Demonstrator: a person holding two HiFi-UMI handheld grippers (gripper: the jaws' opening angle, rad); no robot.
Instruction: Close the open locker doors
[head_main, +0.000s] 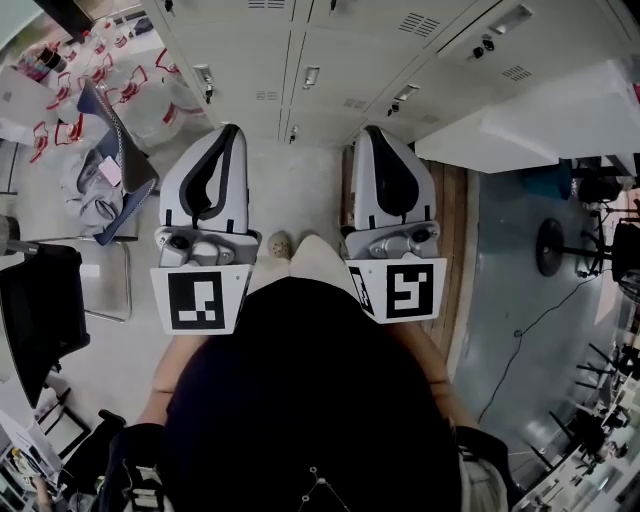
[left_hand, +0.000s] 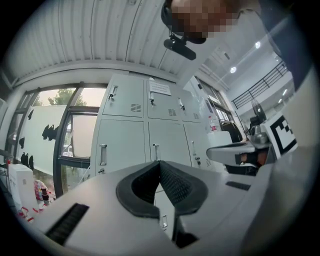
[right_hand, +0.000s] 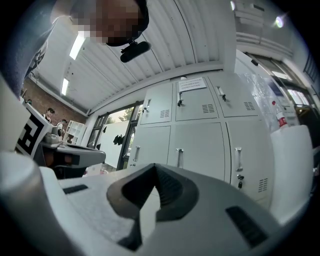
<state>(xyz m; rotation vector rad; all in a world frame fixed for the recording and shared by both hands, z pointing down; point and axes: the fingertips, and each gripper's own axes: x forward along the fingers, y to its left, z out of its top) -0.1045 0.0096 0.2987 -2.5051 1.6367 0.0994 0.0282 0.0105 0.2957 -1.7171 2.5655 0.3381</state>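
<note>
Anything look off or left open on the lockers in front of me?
The locker doors straight ahead sit flush. One pale panel juts out from the row at the right, likely a door left open.

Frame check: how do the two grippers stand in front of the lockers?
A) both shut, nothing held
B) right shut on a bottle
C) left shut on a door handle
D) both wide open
A: on the left gripper and the right gripper the jaws meet at the tips with nothing between them, and the lockers stand beyond, untouched.
</note>
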